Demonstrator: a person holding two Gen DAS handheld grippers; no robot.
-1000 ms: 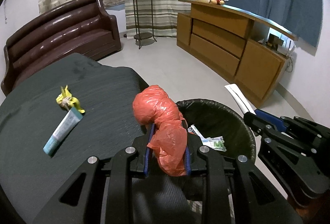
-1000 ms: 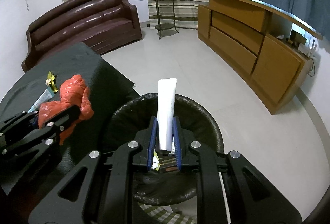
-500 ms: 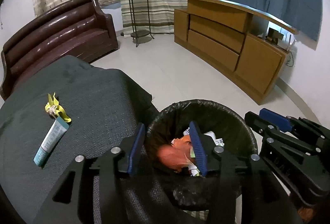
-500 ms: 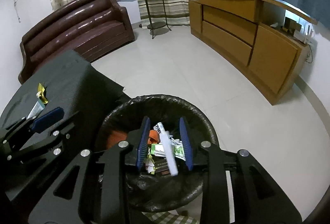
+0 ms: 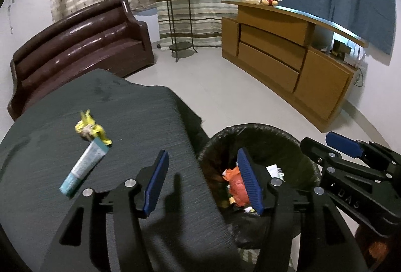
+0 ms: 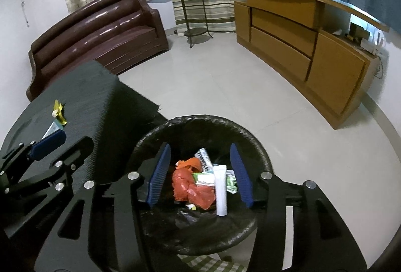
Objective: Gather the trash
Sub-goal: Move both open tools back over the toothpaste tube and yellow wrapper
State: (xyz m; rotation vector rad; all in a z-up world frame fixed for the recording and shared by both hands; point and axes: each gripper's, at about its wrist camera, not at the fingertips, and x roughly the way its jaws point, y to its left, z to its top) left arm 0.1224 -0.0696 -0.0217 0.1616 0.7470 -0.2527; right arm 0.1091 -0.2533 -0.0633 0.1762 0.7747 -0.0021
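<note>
A black-lined trash bin [image 6: 255,144] [image 5: 283,139] stands on the floor beside the dark table. Inside lie the crumpled red plastic bag [image 6: 190,186] [image 5: 236,183], a white tube [image 6: 220,193] and other scraps. My right gripper [image 6: 200,173] hangs over the bin, its jaws opening with nothing between the pads. My left gripper [image 5: 203,183] straddles the table edge and the bin rim, jaws opening and empty too. On the table [image 5: 140,121] remain a teal tube [image 5: 85,165] and a yellow crumpled wrapper [image 5: 90,128] [image 6: 59,111].
A brown leather sofa [image 5: 80,46] stands behind the table. A wooden sideboard [image 5: 288,56] runs along the right wall, with a plant stand [image 5: 179,21] by the curtains. Pale floor tiles [image 6: 225,86] spread around the bin.
Both grippers have opened: the red bag dropped out of the left one and the white tube out of the right one, and both now lie in the bin.
</note>
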